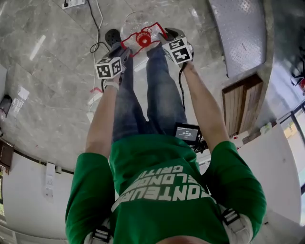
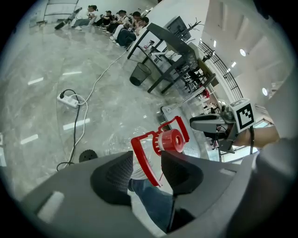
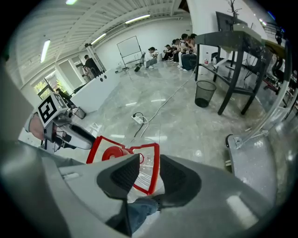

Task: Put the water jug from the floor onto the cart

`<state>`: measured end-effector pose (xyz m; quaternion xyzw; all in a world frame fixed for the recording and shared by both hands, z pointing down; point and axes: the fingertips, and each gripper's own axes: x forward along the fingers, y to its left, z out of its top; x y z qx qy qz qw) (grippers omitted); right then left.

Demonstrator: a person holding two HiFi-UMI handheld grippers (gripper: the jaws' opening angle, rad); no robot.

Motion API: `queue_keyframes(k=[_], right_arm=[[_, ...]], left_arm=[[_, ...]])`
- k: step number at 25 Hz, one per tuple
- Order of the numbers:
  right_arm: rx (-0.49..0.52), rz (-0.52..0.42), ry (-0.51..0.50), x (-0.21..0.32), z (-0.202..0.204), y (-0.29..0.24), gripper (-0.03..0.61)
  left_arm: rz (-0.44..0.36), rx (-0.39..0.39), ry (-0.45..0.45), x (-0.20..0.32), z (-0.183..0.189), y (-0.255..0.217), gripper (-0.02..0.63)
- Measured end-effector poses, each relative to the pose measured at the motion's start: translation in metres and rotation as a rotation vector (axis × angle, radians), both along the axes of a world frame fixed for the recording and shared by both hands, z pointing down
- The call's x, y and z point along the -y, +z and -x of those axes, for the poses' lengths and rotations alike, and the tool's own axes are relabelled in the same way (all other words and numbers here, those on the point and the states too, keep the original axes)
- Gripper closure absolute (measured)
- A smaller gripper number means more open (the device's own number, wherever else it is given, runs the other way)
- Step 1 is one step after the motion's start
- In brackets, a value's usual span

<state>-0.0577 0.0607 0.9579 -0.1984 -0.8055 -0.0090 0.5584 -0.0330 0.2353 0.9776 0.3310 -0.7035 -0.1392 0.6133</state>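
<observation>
Water jug (image 1: 135, 21), one only, of clear plastic with one red cap (image 1: 143, 39), stands on the grey marble floor just past the person's feet; the one cart (image 1: 243, 33), a low deck of patterned metal plate, lies on the floor to its right in the head view, apart from it. A thin red carry handle (image 1: 155, 29) forms two loops, one on each side of the cap. There are two grippers, one in each hand, both lowered to the jug's neck. The left gripper (image 2: 146, 169) has its jaws spread, with a red bar of the handle (image 2: 144, 160) standing between them and not pinched. The right gripper (image 3: 150, 172) is likewise spread, with the edge of the other red loop (image 3: 155, 162) between its pads and not clamped. Whether the jug holds water cannot be told through its clear walls. If full, it would likely be heavy and slosh when tilted. The smooth rounded body looks too wide and slippery for such jaws, so the stiff red loops seem the best hold, one per gripper, lifted evenly. One white power strip (image 1: 74, 4) lies farther off on the floor.
</observation>
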Motion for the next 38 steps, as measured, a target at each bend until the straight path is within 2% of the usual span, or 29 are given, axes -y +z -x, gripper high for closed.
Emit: queue_keyframes(k=[5, 14, 22, 26, 27, 29, 34, 38], right_arm=[[-0.038, 0.000, 0.008, -0.003, -0.002, 0.013, 0.456], [-0.078, -0.006, 0.027, -0.001, -0.002, 0.037, 0.456], [-0.110, -0.017, 0.031, 0.003, -0.007, 0.054, 0.456], [-0.120, -0.012, 0.037, 0.001, -0.008, 0.056, 0.456], [-0.122, -0.015, 0.041, 0.001, -0.008, 0.056, 0.459], [-0.121, -0.022, 0.060, 0.002, -0.007, 0.056, 0.546], [-0.139, -0.011, 0.107, 0.005, -0.013, 0.060, 0.552], [-0.142, 0.018, 0.118, 0.004, -0.014, 0.058, 0.552]], left_arm=[[0.005, -0.054, -0.038, 0.000, -0.008, 0.011, 0.416], [-0.011, -0.098, -0.092, 0.002, -0.010, 0.029, 0.423], [-0.020, -0.099, -0.094, 0.011, -0.005, 0.027, 0.468], [-0.034, -0.125, -0.089, 0.013, -0.009, 0.030, 0.495], [-0.033, -0.129, -0.093, 0.013, -0.010, 0.031, 0.503], [-0.034, -0.142, -0.113, 0.012, -0.010, 0.033, 0.508], [-0.074, -0.192, -0.189, 0.012, -0.010, 0.033, 0.529], [-0.067, -0.169, -0.161, 0.015, -0.006, 0.029, 0.532]])
